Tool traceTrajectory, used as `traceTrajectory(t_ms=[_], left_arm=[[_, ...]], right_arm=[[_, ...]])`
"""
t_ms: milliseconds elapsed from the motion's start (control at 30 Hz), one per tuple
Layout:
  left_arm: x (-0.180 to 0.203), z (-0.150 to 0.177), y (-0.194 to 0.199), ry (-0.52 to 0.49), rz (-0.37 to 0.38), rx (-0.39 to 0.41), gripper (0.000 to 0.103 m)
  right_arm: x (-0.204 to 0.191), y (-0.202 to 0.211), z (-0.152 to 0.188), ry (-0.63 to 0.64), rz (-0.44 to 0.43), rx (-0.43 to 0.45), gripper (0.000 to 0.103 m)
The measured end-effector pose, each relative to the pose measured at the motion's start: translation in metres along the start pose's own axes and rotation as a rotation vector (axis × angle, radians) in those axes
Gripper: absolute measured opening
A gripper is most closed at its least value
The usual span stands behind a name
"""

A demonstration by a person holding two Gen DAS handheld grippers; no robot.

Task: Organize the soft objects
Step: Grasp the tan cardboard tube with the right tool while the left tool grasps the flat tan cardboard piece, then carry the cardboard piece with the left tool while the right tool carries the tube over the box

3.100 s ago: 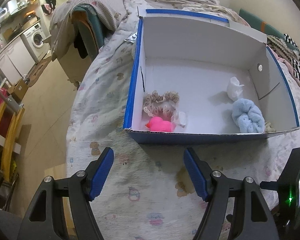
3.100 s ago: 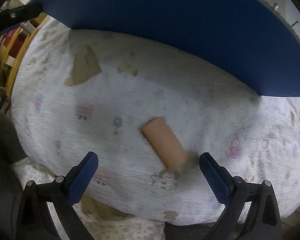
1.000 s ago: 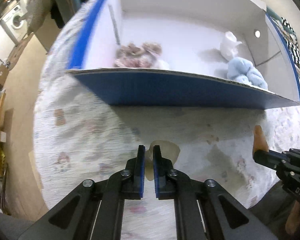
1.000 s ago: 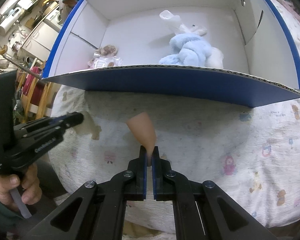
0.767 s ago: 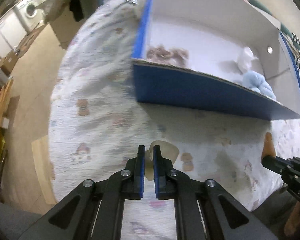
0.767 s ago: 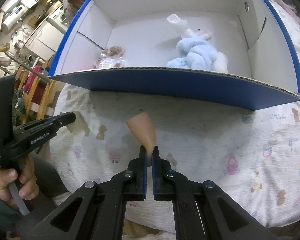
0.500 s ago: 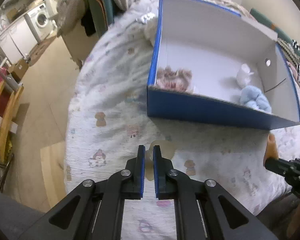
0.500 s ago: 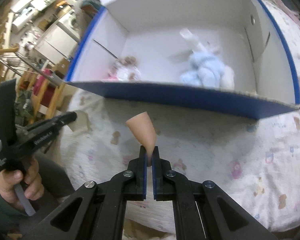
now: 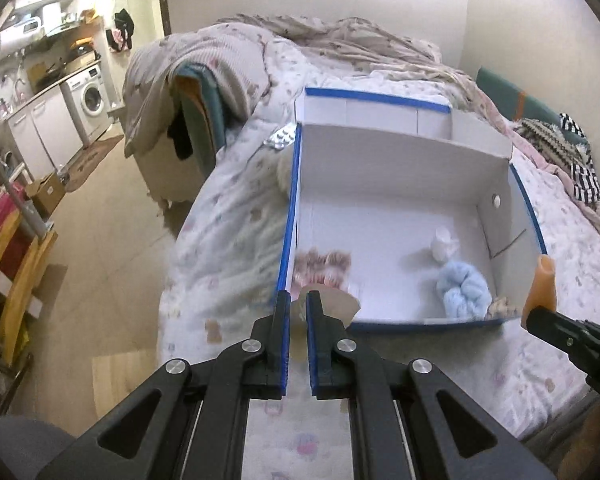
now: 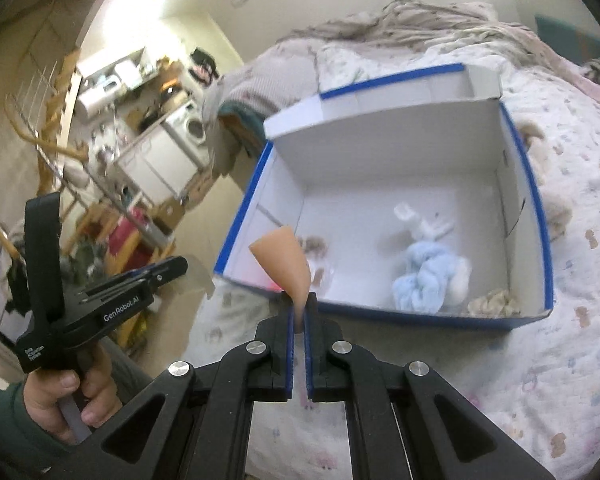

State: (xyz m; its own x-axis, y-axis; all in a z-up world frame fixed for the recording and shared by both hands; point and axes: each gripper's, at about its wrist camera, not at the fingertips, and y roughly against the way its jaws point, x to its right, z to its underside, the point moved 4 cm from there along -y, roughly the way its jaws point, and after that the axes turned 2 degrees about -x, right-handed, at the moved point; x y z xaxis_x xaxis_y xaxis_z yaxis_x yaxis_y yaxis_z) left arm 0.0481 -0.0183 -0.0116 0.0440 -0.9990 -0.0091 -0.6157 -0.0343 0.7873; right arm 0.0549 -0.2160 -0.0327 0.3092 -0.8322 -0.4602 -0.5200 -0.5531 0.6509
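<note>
An open white box with blue edges lies on the bed. Inside are a light blue scrunchie, a white item, a beige frilly scrunchie and a beige item in the near right corner. My left gripper is shut on a pale beige soft piece, held above the box's near left corner. My right gripper is shut on a tan soft tube, raised before the box's near wall; the tube also shows in the left wrist view.
The bed has a printed white quilt with rumpled blankets behind the box. A blister pack lies by the box's far left corner. Floor, a washing machine and wooden racks are on the left.
Both grippers closed on their soft pieces on the quilt, then lifted them. They have risen, so the box interior is now seen from above.
</note>
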Motion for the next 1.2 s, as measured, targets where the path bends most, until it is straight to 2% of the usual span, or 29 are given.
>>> traceTrajectory(t_ms=[233,500,800,1200], left_arm=[[0.011,-0.034,-0.018,-0.012,0.016,0.005,0.007],[0.041,-0.063,-0.041,-0.105,0.017,0.037,0.007],[0.06,-0.062,-0.085,-0.137,0.021,0.002,0.007],[0.065,-0.053,-0.127,-0.138,0.026,-0.069,0.007]], right_arm=[[0.019,0.0,-0.02,-0.036,0.03,0.036,0.006],[0.04,-0.019,-0.039,-0.041,0.093,0.014,0.006],[0.052,-0.047,-0.052,-0.027,0.126,-0.026,0.006],[0.062,-0.079,-0.043,-0.047,0.16,-0.116,0.006]])
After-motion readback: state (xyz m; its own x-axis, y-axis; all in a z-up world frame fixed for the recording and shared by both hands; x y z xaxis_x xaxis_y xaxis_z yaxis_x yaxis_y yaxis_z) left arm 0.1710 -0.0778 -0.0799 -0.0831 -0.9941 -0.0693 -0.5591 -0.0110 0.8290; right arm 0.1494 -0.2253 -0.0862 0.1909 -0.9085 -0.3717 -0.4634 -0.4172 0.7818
